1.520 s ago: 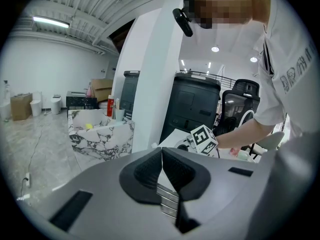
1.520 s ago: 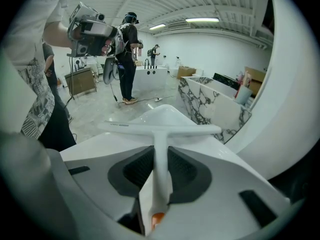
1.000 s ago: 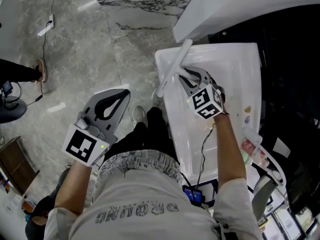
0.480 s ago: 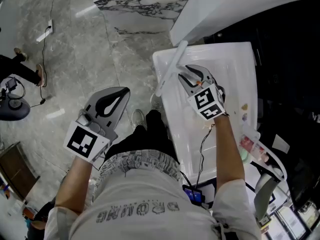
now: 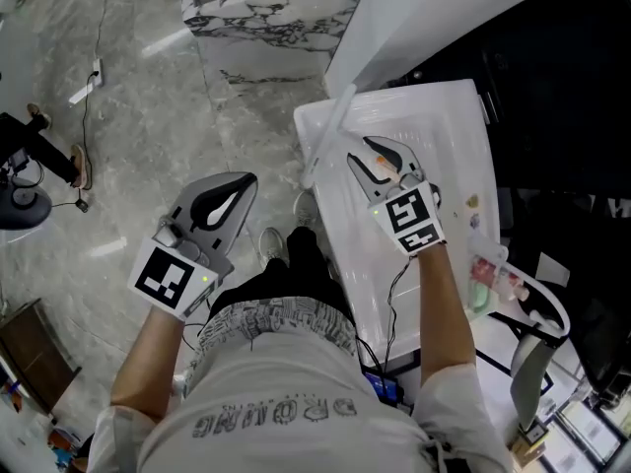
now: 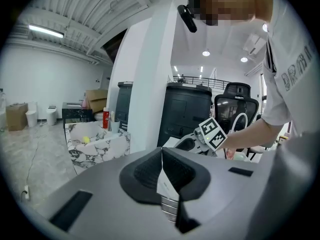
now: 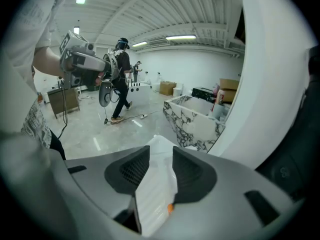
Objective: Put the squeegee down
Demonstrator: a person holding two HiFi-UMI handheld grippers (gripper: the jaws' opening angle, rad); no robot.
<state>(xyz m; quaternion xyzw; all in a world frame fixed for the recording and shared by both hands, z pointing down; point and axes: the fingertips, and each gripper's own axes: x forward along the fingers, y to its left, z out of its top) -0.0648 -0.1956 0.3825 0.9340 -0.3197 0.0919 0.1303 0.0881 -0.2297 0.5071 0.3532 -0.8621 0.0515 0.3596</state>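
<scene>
The squeegee (image 5: 323, 144) lies at the left edge of the white bench (image 5: 449, 156); the task looks done. The jaws of the right gripper (image 5: 372, 156) have just been opening and stand apart, empty. The left gripper (image 5: 235, 190) has its jaws together.

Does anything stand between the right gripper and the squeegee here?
Nothing visible does. The squeegee lies along the left edge of the white tabletop, just ahead of the right gripper, whose jaws have just been opening and hold nothing. Only bare tabletop shows between the two.
</scene>
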